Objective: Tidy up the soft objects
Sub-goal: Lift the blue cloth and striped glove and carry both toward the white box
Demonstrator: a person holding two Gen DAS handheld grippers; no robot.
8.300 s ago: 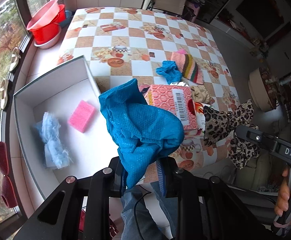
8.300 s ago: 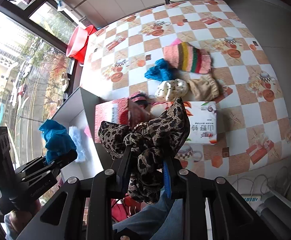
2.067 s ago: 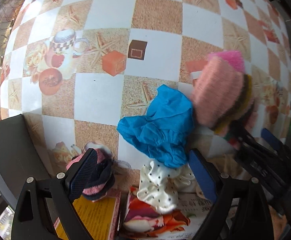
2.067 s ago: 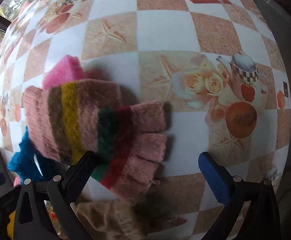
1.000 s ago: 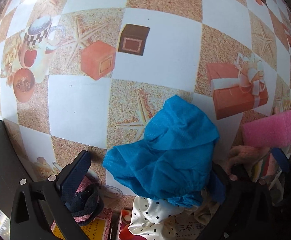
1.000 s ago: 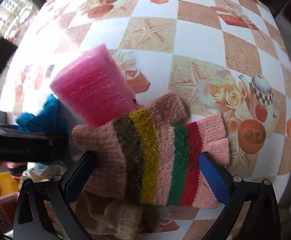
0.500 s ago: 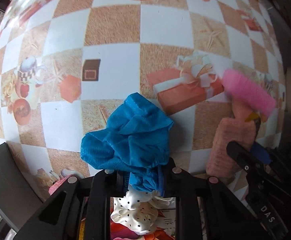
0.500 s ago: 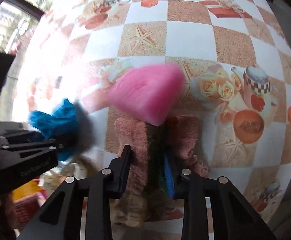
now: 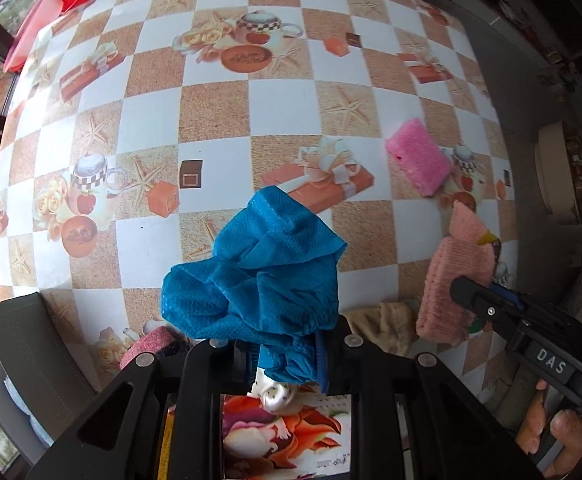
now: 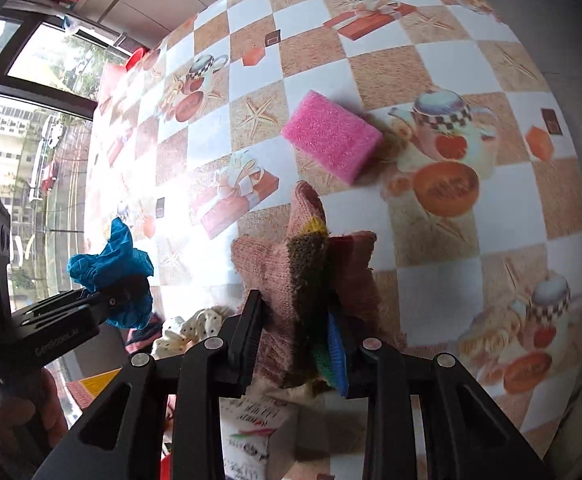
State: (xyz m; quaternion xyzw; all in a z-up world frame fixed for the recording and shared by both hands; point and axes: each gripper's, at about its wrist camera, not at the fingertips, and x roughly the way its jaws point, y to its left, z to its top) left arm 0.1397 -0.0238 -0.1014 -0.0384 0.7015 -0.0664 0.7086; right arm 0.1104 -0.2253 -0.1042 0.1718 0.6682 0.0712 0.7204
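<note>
My left gripper (image 9: 285,356) is shut on a crumpled blue cloth (image 9: 259,276), which hangs clear of the checked tablecloth (image 9: 215,108); the same cloth (image 10: 111,264) shows at the left of the right wrist view. My right gripper (image 10: 297,336) is shut on a pink striped knitted glove (image 10: 311,264), lifted above the table; in the left wrist view the glove (image 9: 451,280) is at the right. A pink sponge (image 10: 333,136) lies flat on the table just beyond the glove, also visible as the sponge (image 9: 419,160) at the right.
Under the grippers lie a white polka-dot scrunchie (image 9: 277,394), a beige cloth (image 9: 383,320), a pink-and-dark scrunchie (image 9: 147,348) and tissue packs (image 9: 287,432). The dark wall of a box (image 9: 19,344) stands at the lower left. Red basins (image 9: 35,20) sit at the far left corner.
Both grippers closed from wide open, the left on the blue cloth and the right on the striped glove, then rose off the table. The pink sponge slid off the glove onto the table.
</note>
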